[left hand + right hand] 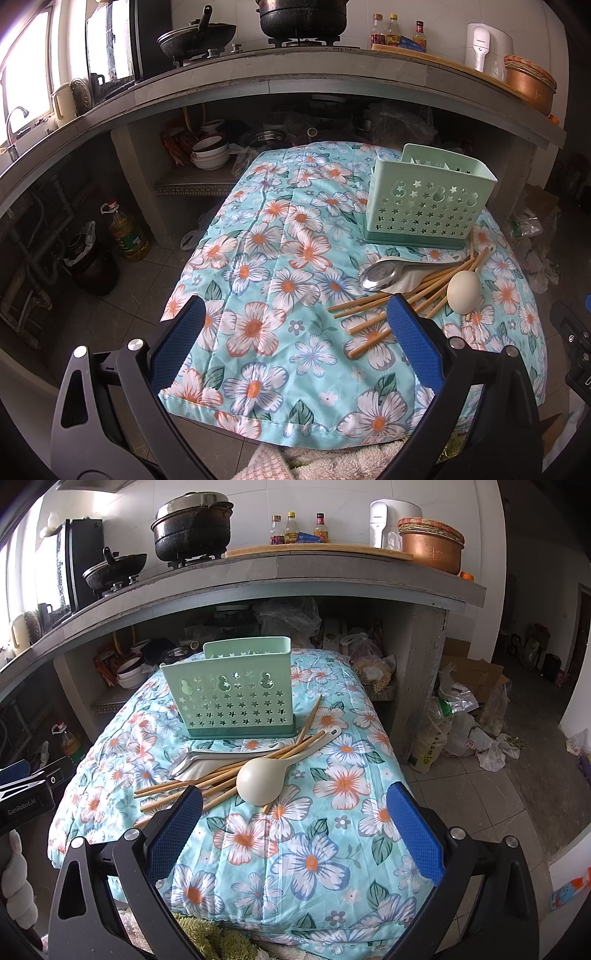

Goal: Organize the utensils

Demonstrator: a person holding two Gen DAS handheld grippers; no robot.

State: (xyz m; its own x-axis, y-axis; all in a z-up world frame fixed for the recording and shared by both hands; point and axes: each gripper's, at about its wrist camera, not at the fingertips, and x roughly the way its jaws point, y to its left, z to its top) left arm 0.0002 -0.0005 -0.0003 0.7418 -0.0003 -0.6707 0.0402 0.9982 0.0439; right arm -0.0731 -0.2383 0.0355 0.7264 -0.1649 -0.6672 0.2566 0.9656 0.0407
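Observation:
A mint-green utensil holder with star holes stands upright on the floral cloth. In front of it lies a pile: several wooden chopsticks, a cream ladle spoon, a steel spoon and a white spoon under them. My left gripper is open, hovering near and left of the pile. My right gripper is open too, just short of the cream spoon. Nothing is held.
The cloth covers a low padded surface whose edges drop to a tiled floor. A concrete counter with pots and bottles runs behind, bowls on its shelf. An oil bottle and bags stand on the floor.

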